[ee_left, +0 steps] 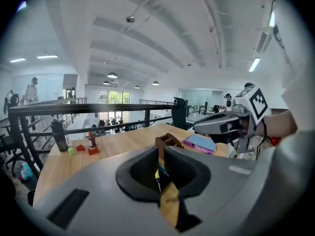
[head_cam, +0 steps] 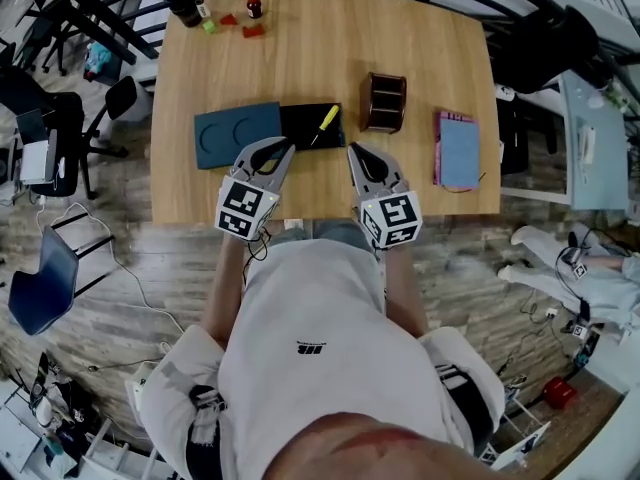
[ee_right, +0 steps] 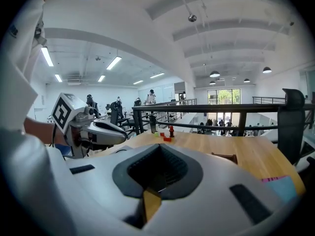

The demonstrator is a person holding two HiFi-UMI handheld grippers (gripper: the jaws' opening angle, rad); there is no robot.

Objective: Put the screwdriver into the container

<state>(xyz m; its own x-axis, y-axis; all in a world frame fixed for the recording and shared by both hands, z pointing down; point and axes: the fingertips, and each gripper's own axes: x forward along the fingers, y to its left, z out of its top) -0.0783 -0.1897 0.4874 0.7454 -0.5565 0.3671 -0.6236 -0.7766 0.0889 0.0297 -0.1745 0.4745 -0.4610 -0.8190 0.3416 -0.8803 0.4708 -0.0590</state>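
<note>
A screwdriver (head_cam: 325, 122) with a yellow handle lies on a black mat (head_cam: 300, 128) in the middle of the wooden table (head_cam: 300, 58). Through the slit of the left jaws the screwdriver (ee_left: 157, 175) shows again. The brown container (head_cam: 384, 101) stands upright just right of the mat, also in the left gripper view (ee_left: 167, 140). My left gripper (head_cam: 283, 149) is shut and empty, its tips at the mat's near left corner. My right gripper (head_cam: 354, 149) is shut and empty, just right of the mat and nearer than the container. Neither touches the screwdriver.
A dark blue tray (head_cam: 237, 133) lies left of the mat. A pink and blue notebook (head_cam: 457, 149) lies at the right. At the far left corner stand a black bottle (head_cam: 183, 3), a small red bottle (head_cam: 254, 6) and red and green blocks (head_cam: 253, 30). A railing runs beyond the far edge.
</note>
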